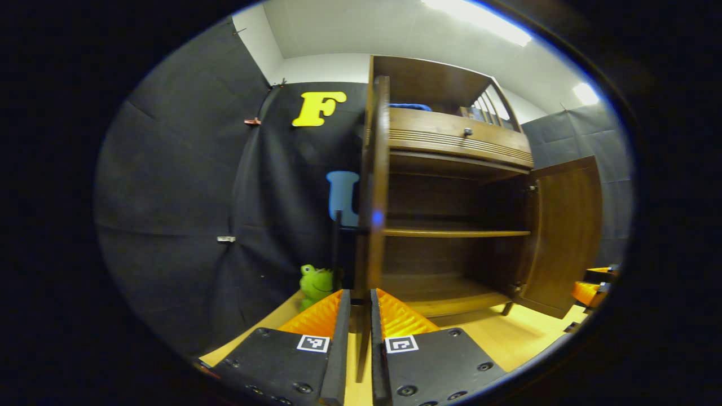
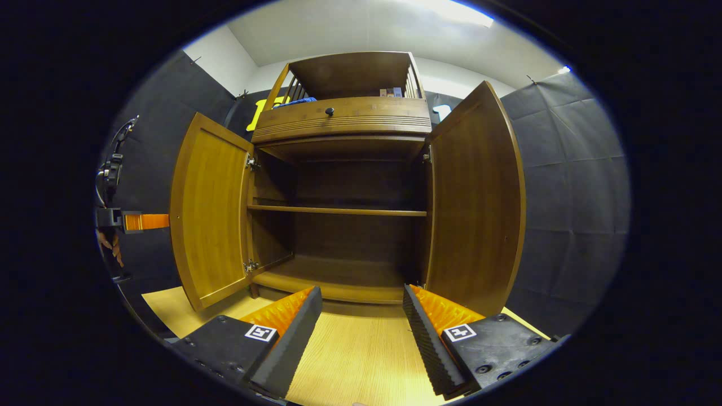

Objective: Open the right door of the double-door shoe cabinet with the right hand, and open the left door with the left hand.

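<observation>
The brown wooden shoe cabinet (image 2: 344, 121) stands with both doors swung out, its shelf (image 2: 338, 211) bare. In the left gripper view the left door (image 1: 377, 186) is seen edge-on, running down between the fingers of my left gripper (image 1: 360, 307), which is shut on its free edge. The right gripper view shows that left gripper (image 2: 141, 221) meeting the left door (image 2: 211, 214) at mid-height. My right gripper (image 2: 361, 316) is open with nothing between its fingers, low in front of the cabinet and just left of the open right door (image 2: 479, 197).
A green frog toy (image 1: 316, 282) sits on the light wooden floor (image 2: 355, 355) left of the cabinet. Above the doors is a drawer with a dark knob (image 2: 330, 111). Something blue (image 1: 409, 106) lies on the top shelf. A hand (image 2: 107, 242) holds the left gripper.
</observation>
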